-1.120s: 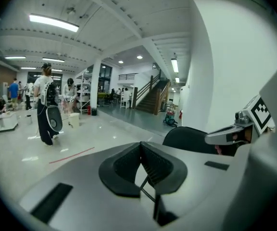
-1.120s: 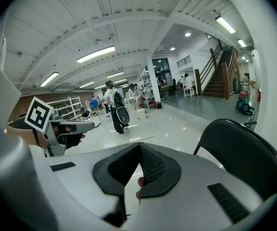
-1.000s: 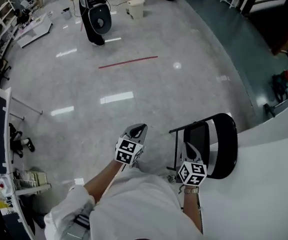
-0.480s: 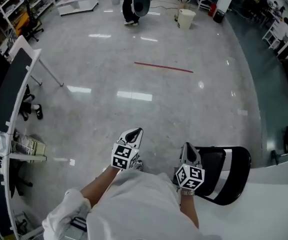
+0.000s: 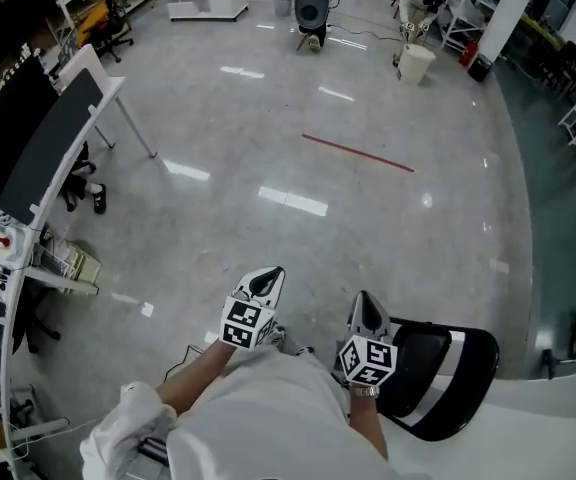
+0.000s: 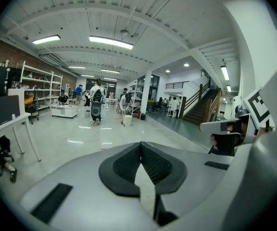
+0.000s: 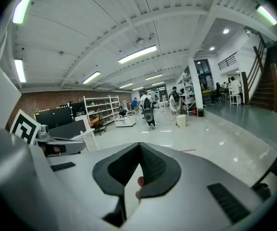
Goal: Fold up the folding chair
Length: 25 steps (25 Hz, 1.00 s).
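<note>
The folding chair (image 5: 440,368), with black seat and back and a pale band between them, stands on the floor at the lower right of the head view, close to the person's right side. My right gripper (image 5: 365,302) hovers at the chair's left edge, jaws shut and empty; its own view (image 7: 139,148) looks out over the hall floor, not at the chair. My left gripper (image 5: 267,277) is held out beside it over bare floor, likewise shut with nothing in it (image 6: 141,147). The chair's legs are hidden behind the person's body.
A white desk (image 5: 106,96) with dark screens stands at the left, above a shelf of small items (image 5: 53,263). A red line (image 5: 358,153) crosses the floor. Far off are a white bin (image 5: 416,64) and a person (image 5: 313,6). A white curved surface (image 5: 558,418) borders the chair.
The head view has swung left, so the chair slid from the right middle to the lower right. Both grippers swept across with it, staying shut; the right one now sits at the chair's left edge.
</note>
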Tool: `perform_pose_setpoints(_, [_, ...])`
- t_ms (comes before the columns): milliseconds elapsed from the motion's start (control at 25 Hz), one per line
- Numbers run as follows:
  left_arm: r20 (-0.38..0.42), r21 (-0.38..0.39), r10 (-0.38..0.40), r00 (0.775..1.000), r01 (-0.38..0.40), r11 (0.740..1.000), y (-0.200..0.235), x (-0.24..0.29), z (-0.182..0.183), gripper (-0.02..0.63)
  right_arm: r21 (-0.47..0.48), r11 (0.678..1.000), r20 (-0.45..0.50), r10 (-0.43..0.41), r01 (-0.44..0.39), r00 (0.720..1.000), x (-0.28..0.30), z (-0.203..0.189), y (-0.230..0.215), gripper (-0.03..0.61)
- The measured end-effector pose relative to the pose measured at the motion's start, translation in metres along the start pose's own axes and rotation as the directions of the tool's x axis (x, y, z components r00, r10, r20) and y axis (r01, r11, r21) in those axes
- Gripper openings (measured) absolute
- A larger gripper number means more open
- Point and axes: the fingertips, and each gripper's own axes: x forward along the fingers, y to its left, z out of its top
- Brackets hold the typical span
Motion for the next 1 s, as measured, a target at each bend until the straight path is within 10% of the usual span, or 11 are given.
perform_pose_setpoints(520, [0.076,-0.058,0.126,0.989,-0.121,0.991,-0.052,-0.021,0.005,0.011,-0.05,0.994,0.02,0.1,-0.099,0.995,-0.031,-0.003,-0.021,0.003])
perform_pose_setpoints(1000, [0.069,-0.06,0.024,0.997,-0.02,0.998,-0.057,-0.001,-0.004,0.011,-0.052,0.999,-0.044,0.01,-0.012,0.999,-0.033,-0.025,-0.023,0.003])
